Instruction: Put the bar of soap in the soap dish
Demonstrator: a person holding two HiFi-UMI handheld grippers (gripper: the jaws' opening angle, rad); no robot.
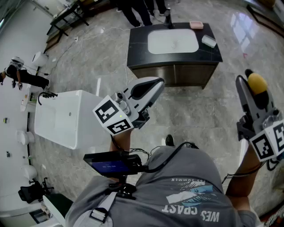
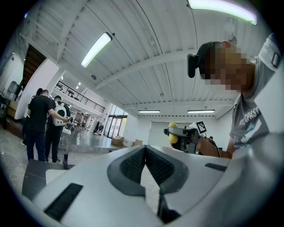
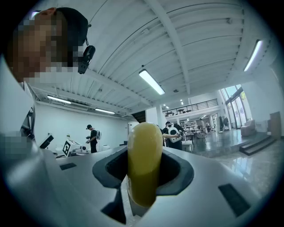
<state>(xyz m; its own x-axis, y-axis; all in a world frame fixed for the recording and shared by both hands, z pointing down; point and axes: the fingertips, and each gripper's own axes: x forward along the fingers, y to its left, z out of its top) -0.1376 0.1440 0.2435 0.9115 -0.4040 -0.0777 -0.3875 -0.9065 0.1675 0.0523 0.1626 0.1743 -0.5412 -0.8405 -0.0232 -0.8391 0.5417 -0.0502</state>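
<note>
My right gripper (image 1: 252, 84) is shut on a yellow bar of soap (image 1: 257, 83), held up at the right of the head view, well short of the vanity. In the right gripper view the soap (image 3: 144, 162) stands upright between the jaws of that gripper (image 3: 143, 181). A pink soap dish (image 1: 196, 25) rests on the far edge of the black vanity top (image 1: 137, 48). My left gripper (image 1: 156, 83) is shut with nothing in it and hangs at centre left; its pads (image 2: 133, 164) meet. The left gripper view also catches the right gripper (image 2: 183, 133) with the soap (image 2: 172, 129).
A white basin (image 1: 173, 41) is set in the vanity top, with a pale oblong thing (image 1: 208, 41) at its right. A white bathtub (image 1: 62, 117) stands at the left. People stand behind the vanity (image 1: 137, 13) and at far left (image 1: 22, 76). Marble floor lies between.
</note>
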